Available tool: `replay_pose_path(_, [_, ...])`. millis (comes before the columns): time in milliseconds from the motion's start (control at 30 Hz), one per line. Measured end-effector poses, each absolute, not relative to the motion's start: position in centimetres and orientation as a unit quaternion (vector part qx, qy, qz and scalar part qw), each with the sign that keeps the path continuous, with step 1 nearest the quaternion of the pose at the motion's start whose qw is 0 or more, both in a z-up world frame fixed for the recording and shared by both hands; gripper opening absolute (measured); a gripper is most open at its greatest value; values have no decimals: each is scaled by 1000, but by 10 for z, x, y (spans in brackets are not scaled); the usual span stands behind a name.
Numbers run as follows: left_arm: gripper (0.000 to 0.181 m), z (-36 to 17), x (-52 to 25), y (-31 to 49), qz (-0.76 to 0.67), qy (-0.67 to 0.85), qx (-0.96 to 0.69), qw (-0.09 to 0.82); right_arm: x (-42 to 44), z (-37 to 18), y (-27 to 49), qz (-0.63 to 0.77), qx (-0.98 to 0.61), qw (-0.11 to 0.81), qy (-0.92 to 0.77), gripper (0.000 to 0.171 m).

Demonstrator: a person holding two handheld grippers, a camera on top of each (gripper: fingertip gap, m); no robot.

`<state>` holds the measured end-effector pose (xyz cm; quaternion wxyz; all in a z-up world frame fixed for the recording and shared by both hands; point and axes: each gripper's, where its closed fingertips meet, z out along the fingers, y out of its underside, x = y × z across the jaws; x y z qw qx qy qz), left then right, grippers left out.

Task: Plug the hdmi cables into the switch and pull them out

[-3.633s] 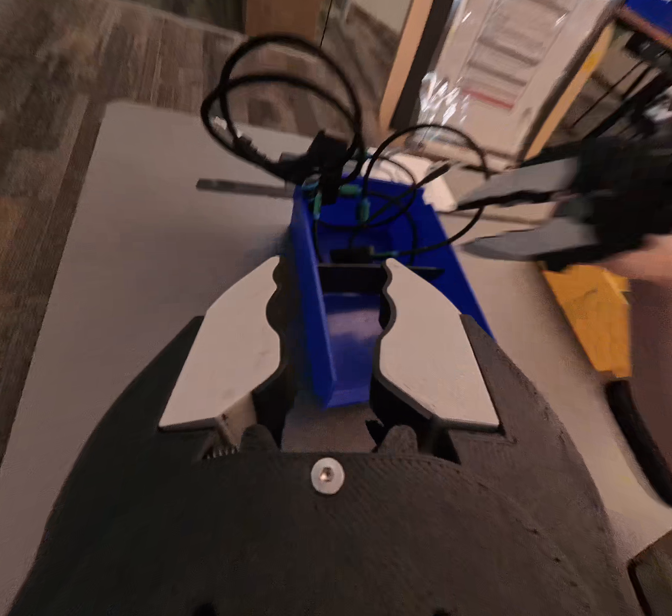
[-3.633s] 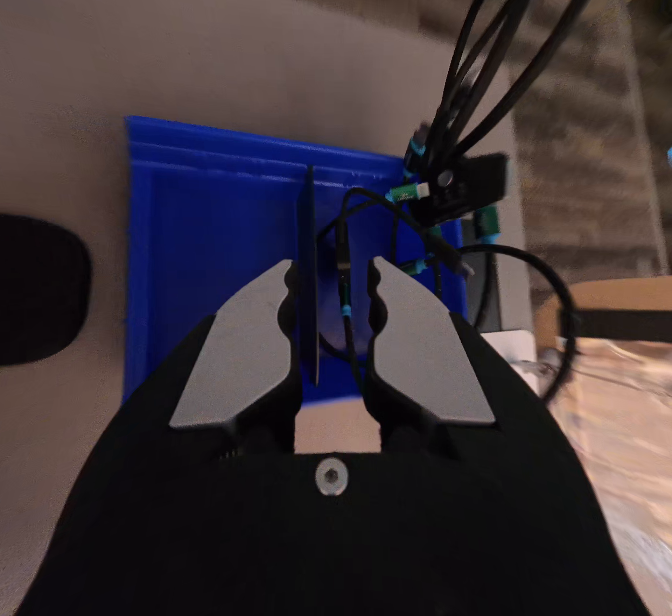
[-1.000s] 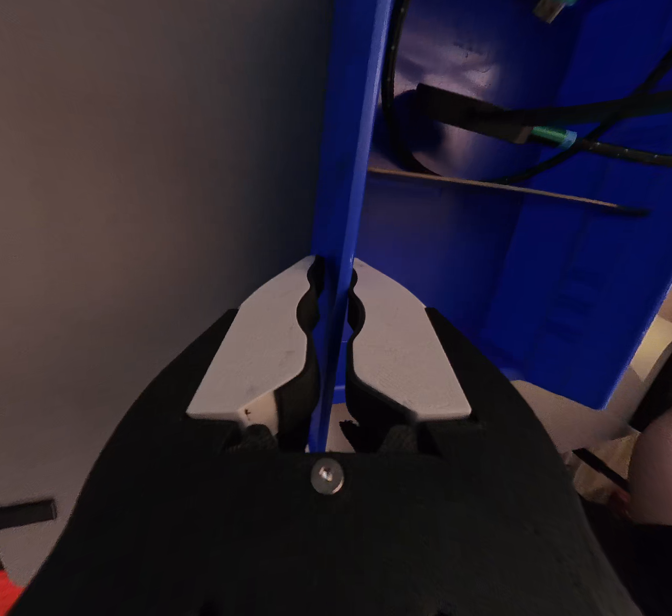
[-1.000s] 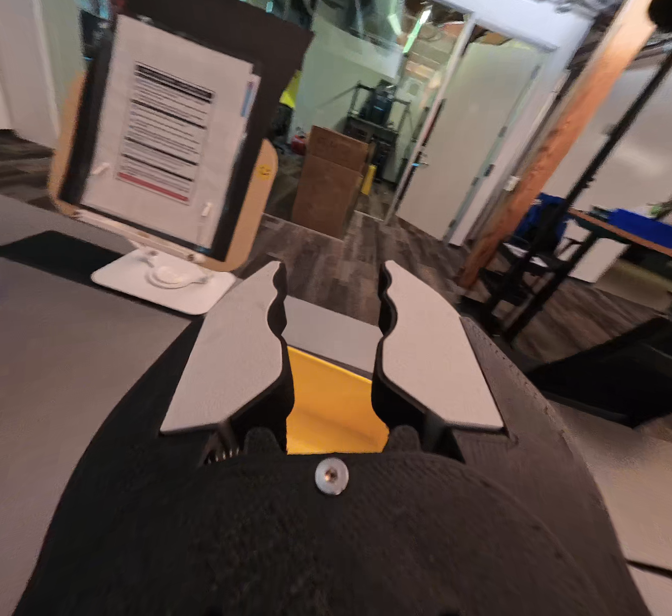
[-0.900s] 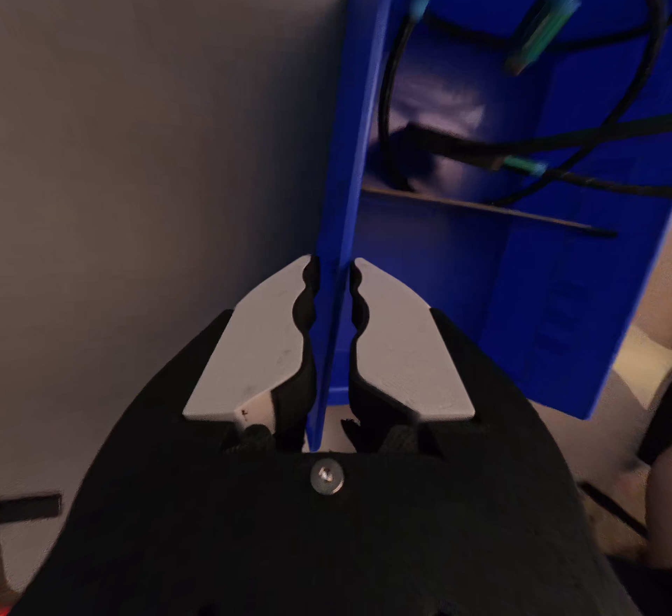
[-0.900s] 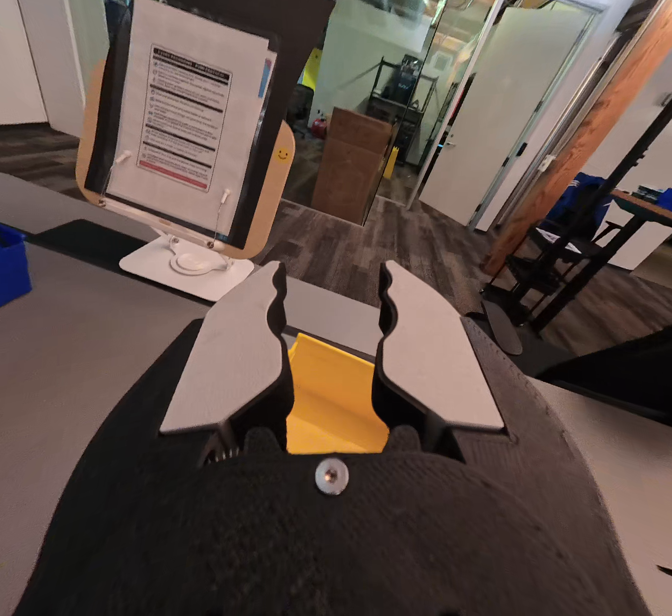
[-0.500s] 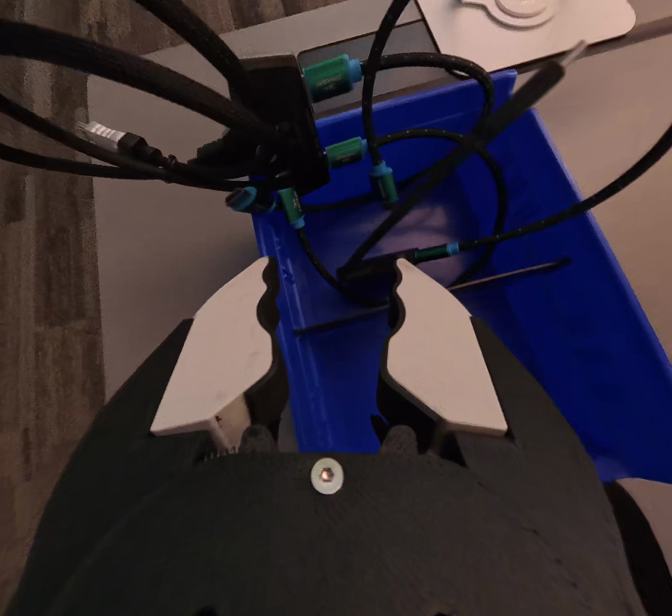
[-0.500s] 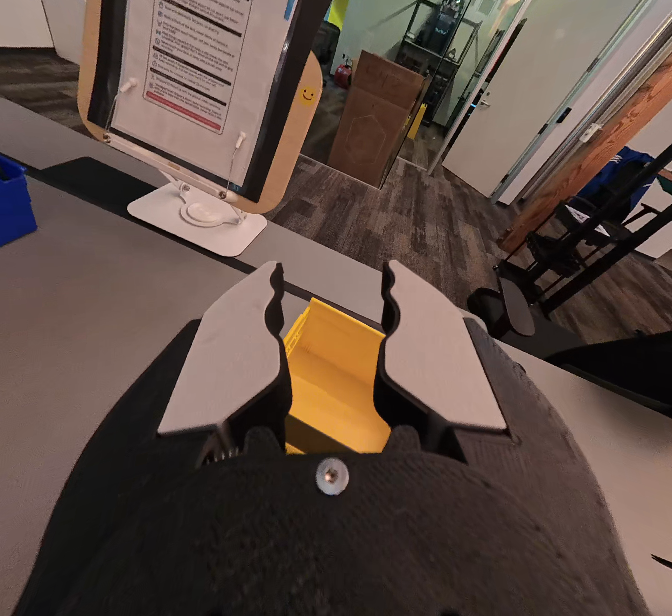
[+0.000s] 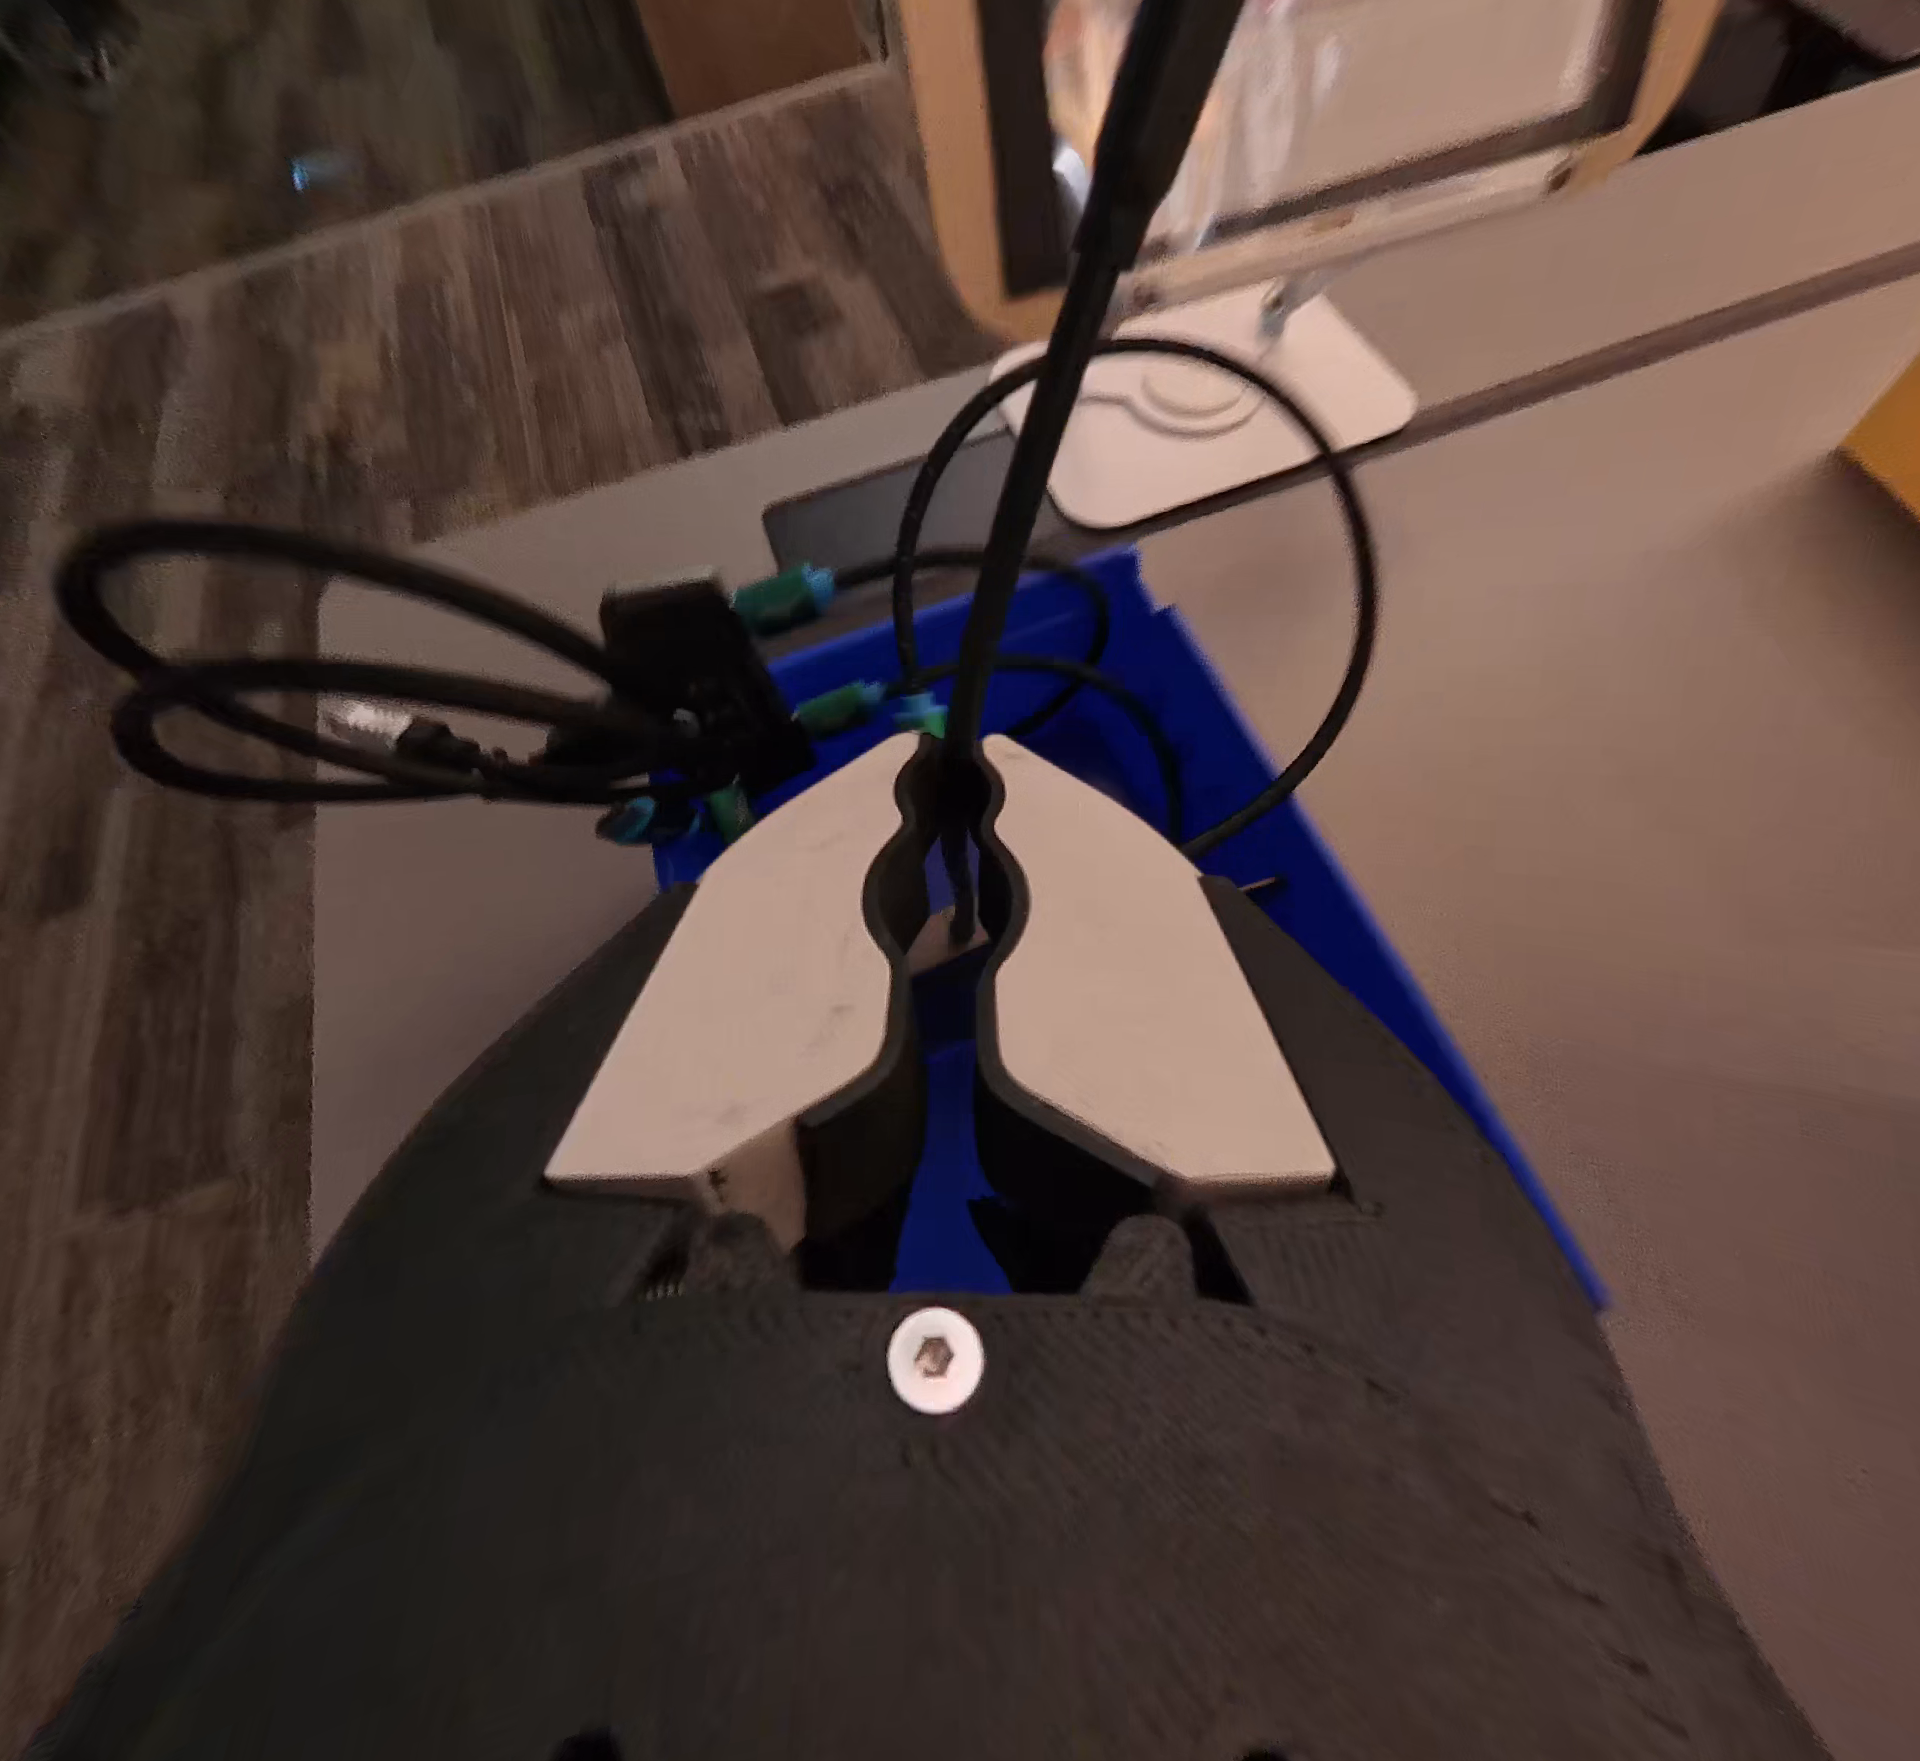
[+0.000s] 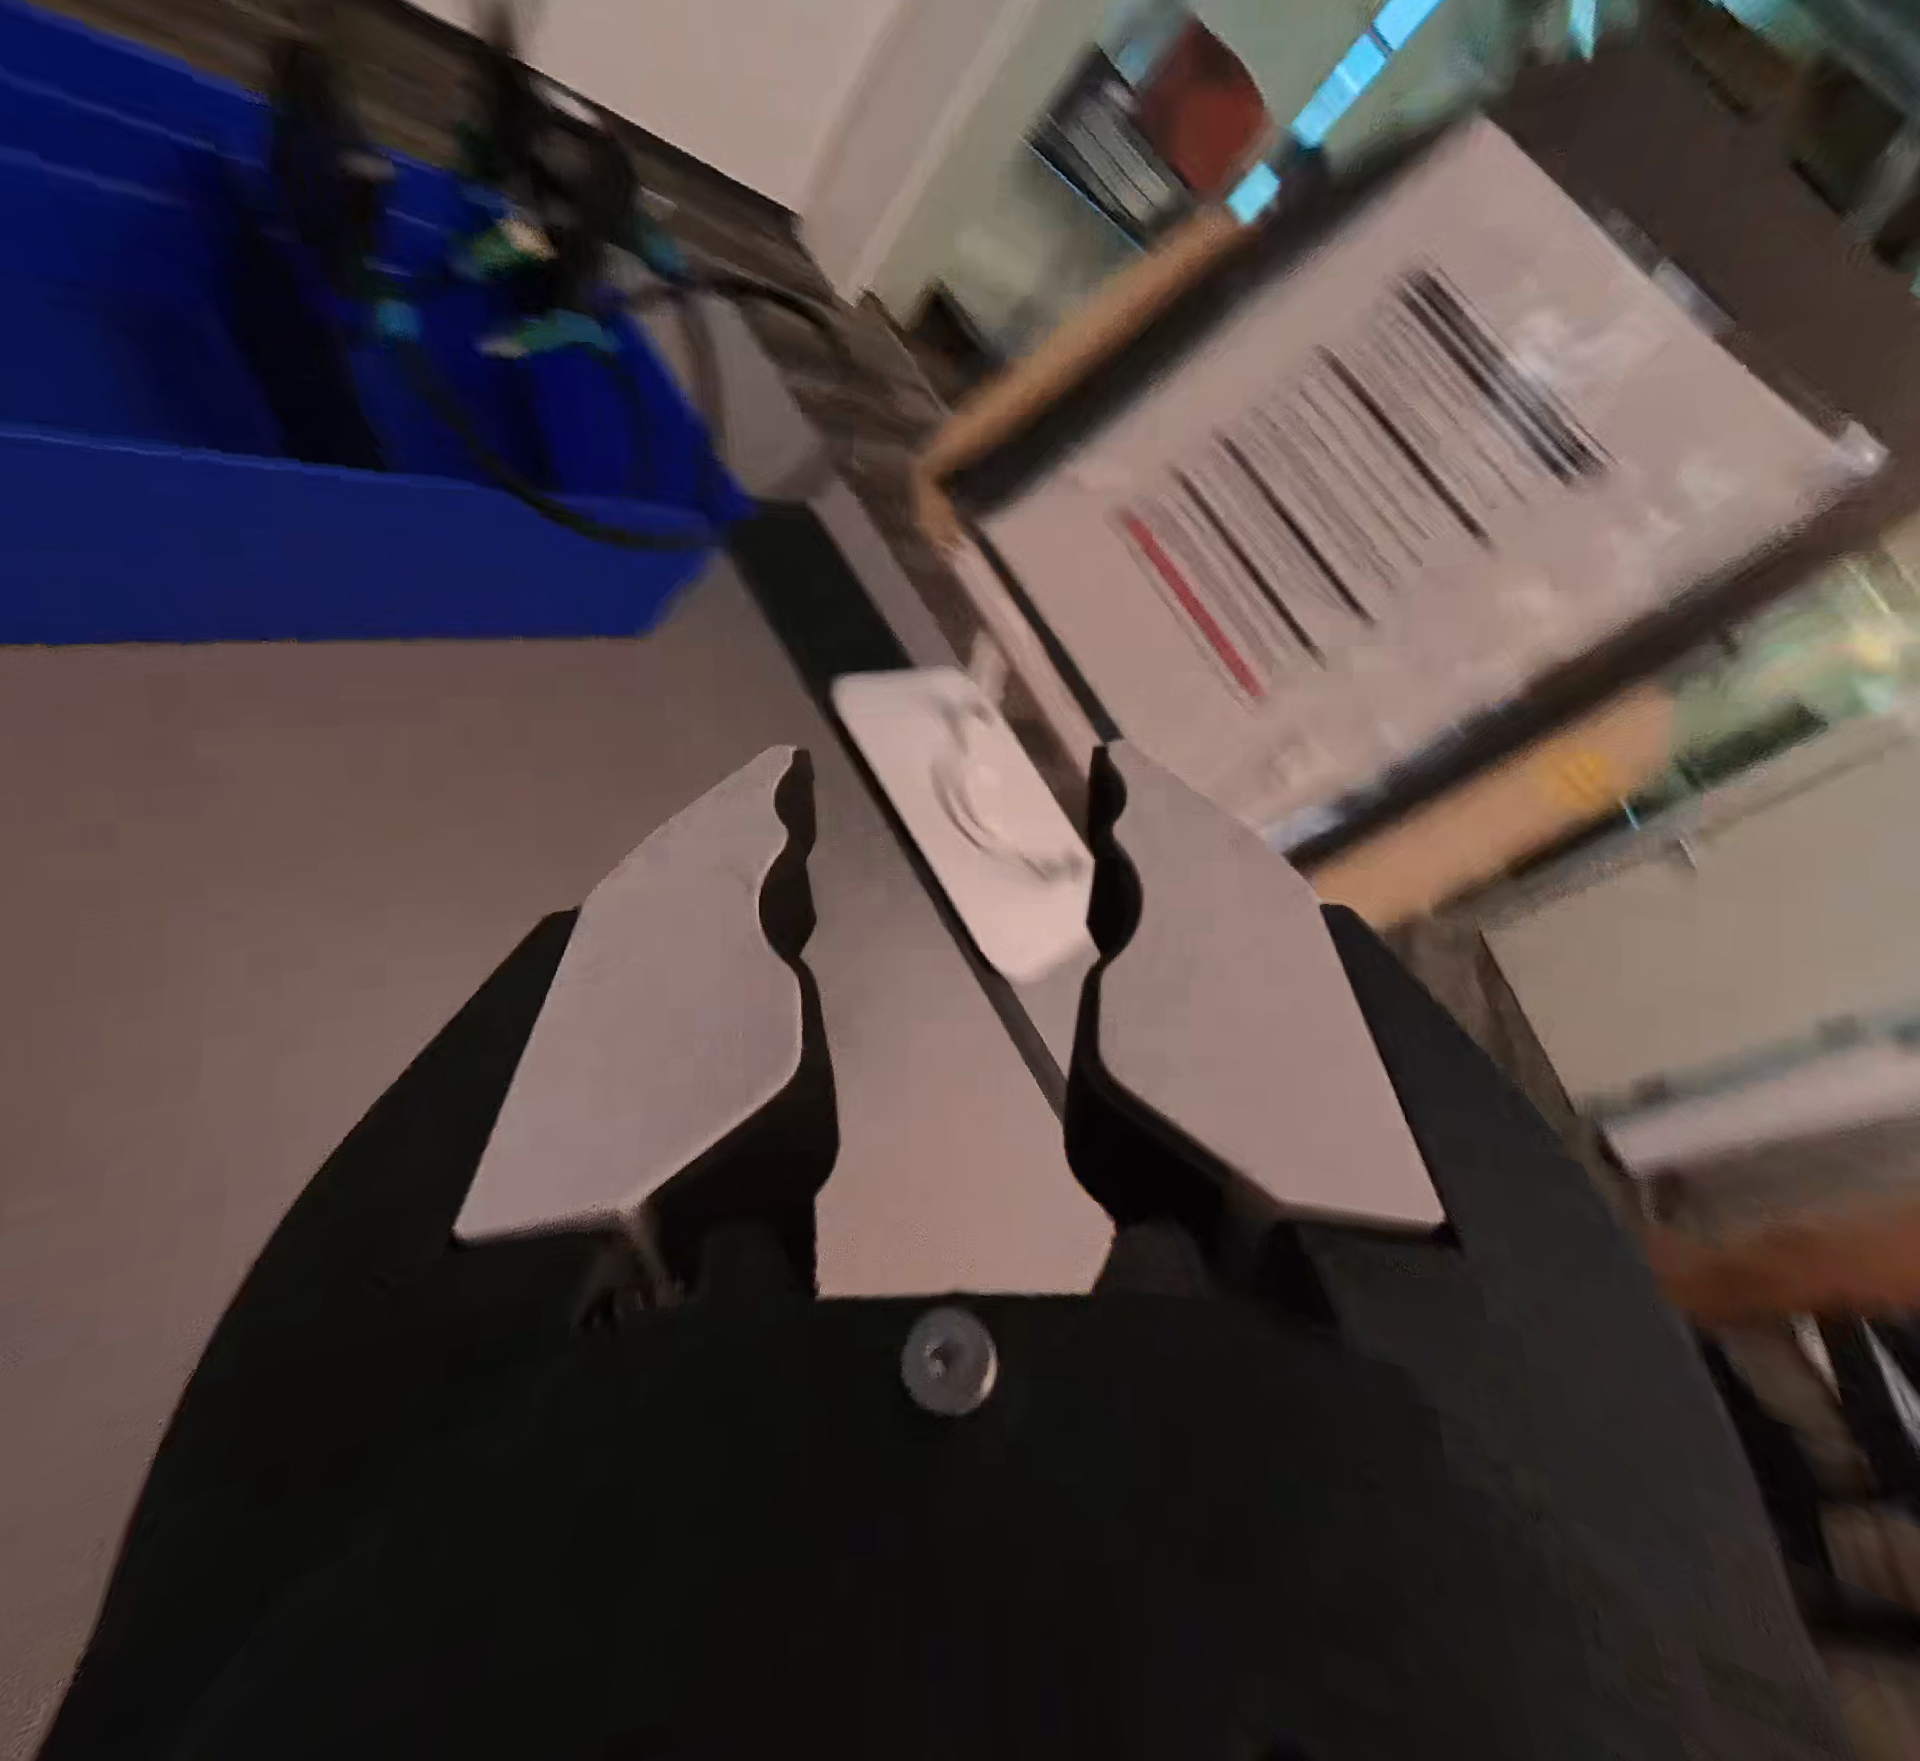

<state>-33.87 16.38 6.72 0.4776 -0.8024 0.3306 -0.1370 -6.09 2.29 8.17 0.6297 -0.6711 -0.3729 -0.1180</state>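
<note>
My left gripper (image 9: 951,766) is shut on a thin black cable (image 9: 1039,485) that rises from the blue bin (image 9: 1299,880) to a long black plug end (image 9: 1184,28) near the top of the view. The black switch (image 9: 707,672) sits at the bin's far left corner. Several cables with green plugs (image 9: 784,591) are in it, and black cables loop off to its left. My right gripper (image 10: 945,766) is open and empty above the grey table. In the right wrist view, the blue bin (image 10: 312,548) and the blurred cable tangle (image 10: 520,257) are at upper left.
A paper sign in a wooden frame (image 10: 1403,485) stands on a white base (image 10: 977,828) at the table's far edge; the base also shows in the left wrist view (image 9: 1226,423). A yellow bin's corner (image 9: 1886,433) is at the right. Wood floor lies beyond the table. One gripper's finger ends stand about 30 cm off the other's.
My left gripper has closed on the black cable and raised it out of the blue bin. My right gripper has swung from the yellow bin toward the sign and blue bin, still open.
</note>
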Motion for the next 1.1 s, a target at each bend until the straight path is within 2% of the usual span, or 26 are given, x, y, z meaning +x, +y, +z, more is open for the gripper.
replay_pose_path(233, [3,118,-293,98,-88,381,-764,513,-234,24,19,-75,-556,649,-513,60])
replay_pose_path(333, [4,125,-270,71,-96,405,-752,511,-270,9,21,-78,-546,653,-520,63])
replay_pose_path(400, [4,126,-257,55,-107,418,-748,505,-279,-4,22,-71,-570,636,-515,55])
replay_pose_path(433, [4,126,-253,50,-106,422,-746,504,-280,-10,22,-76,-583,624,-516,39])
replay_pose_path(467, [4,126,-250,47,-101,425,-745,505,-281,-17,18,-75,-590,603,-532,10])
replay_pose_path(633, [4,132,-245,48,-91,423,-726,535,-272,-2,8,-64,-592,613,-520,6])
replay_pose_path(667, [8,134,-246,50,-102,417,-723,541,-267,2,8,-54,-598,612,-515,5])
replay_pose_path(700, [21,138,-249,52,-113,407,-719,552,-260,7,10,-49,-601,615,-509,6])
replay_pose_path(833, [35,155,-263,60,-208,356,-705,577,-223,23,22,-79,-615,621,-479,5])
replay_pose_path(933, [45,155,-260,62,-359,320,-697,532,-195,40,27,-86,-624,638,-443,4])
replay_pose_path(1100, [54,136,-227,63,-529,312,-681,399,-139,83,29,-198,-596,687,-366,4])
